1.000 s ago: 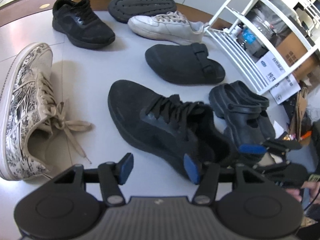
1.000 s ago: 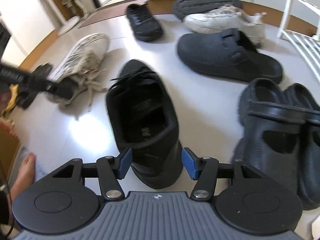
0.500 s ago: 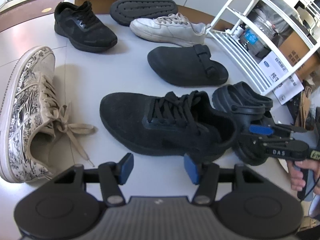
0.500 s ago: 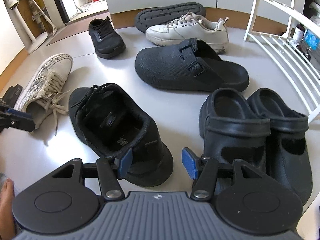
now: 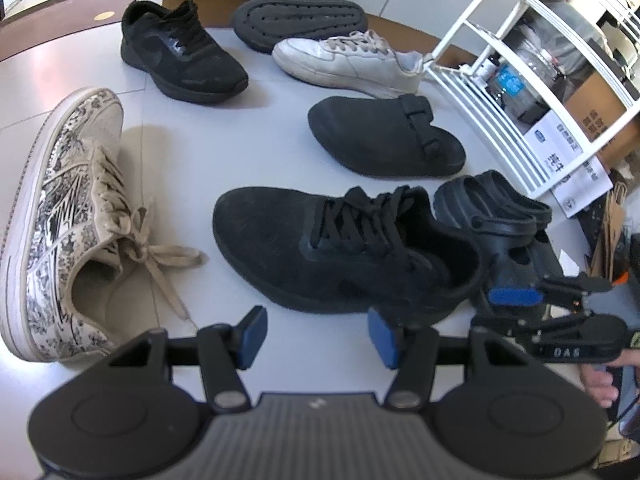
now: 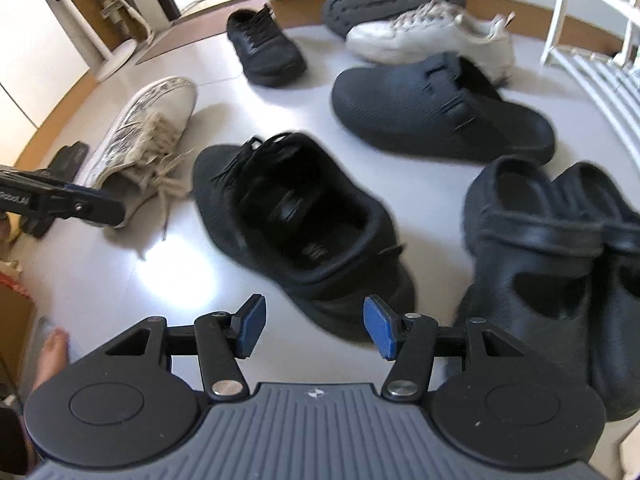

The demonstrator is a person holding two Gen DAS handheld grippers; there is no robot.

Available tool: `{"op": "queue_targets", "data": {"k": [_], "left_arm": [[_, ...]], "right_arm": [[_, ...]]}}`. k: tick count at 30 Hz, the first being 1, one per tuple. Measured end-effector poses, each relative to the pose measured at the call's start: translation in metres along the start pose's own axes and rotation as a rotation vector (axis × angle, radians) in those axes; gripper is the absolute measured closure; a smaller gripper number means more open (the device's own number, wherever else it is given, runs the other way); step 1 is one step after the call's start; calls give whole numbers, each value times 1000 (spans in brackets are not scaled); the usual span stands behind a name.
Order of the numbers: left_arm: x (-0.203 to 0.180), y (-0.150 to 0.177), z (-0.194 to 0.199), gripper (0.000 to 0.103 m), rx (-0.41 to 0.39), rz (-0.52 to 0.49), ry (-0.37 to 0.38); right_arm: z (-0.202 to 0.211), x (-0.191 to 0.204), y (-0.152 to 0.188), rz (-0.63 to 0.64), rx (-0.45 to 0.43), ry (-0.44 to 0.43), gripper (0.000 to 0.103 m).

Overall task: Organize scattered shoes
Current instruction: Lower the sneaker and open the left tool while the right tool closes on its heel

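— Where to find the black lace-up sneaker (image 5: 344, 248)?

— Flat on the floor (image 5: 280, 140), sole down, between the patterned sneaker (image 5: 60, 220) and the pair of black rubber clogs (image 5: 492, 216). Heel end nearest, just ahead of the right claw (image 6: 312, 330), mouth gaping toward that camera.

— Gripping anything yet?

— No. Right claw spread, pads bare, the heel just beyond them and a little off toward the clogs' side. Left claw (image 5: 316, 334) spread as well, only floor between its pads, holding nothing.

— How best to take it, then?

— Probably by the heel collar. Slide the right claw slightly toward the clogs to centre on the heel. Then lower with one pad inside the mouth and the other outside, against the back of the heel. Close firmly on the padded rim, never on the laces.

— Anything to watch for?

— Clogs very close to the sneaker's heel; touching or not, cannot tell. Keep the outer pad clear of them, or risk dragging both. Lift straight up before swinging. Expect the toe to droop from a heel grip, so raise high enough to clear the other shoes.

— And where to set it?

— Most likely beside its apparent match, the other black sneaker (image 5: 180, 56) at the far side, near the upturned sole (image 5: 300, 22) and the white sneaker (image 5: 348, 60). Put down with toes the same way, sides just beside each other. Hold the left claw back, clear of the patterned sneaker's loose laces.
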State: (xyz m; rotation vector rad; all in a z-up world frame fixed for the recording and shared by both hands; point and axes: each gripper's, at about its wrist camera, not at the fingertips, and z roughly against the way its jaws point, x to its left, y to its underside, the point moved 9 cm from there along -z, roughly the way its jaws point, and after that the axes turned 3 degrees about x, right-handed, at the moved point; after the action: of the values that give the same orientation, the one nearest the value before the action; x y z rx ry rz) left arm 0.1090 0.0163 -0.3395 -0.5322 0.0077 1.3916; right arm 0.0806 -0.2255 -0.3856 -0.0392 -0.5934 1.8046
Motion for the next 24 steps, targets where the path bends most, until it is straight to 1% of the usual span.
{"op": "queue_targets", "data": {"k": [2, 5, 8, 11, 13, 16, 17, 19, 20, 24], "left_arm": [[0, 0, 0, 45, 0, 1, 0], [0, -1, 0, 45, -3, -2, 2], [1, 1, -1, 45, 3, -4, 3], [2, 3, -1, 45, 7, -3, 1], [3, 4, -1, 45, 9, -2, -1], [3, 5, -2, 45, 12, -3, -3], [3, 6, -2, 45, 14, -4, -3], [3, 7, -3, 45, 17, -6, -3], [3, 7, -3, 45, 19, -7, -3], [1, 7, -4, 45, 21, -11, -2]], "right_arm": [[-1, 2, -1, -20, 4, -19, 43], [1, 3, -6, -35, -6, -18, 41], [0, 0, -10, -99, -9, -47, 41], [-6, -2, -10, -169, 7, -87, 41], [-10, -3, -10, -200, 15, -97, 40], [-12, -10, -13, -245, 6, -88, 40], [-11, -14, -15, -249, -5, -75, 41], [-9, -25, -21, -250, -40, -19, 41], [-9, -29, -23, -254, -45, -9, 41], [-13, -35, -31, -280, -50, 7, 41]]}}
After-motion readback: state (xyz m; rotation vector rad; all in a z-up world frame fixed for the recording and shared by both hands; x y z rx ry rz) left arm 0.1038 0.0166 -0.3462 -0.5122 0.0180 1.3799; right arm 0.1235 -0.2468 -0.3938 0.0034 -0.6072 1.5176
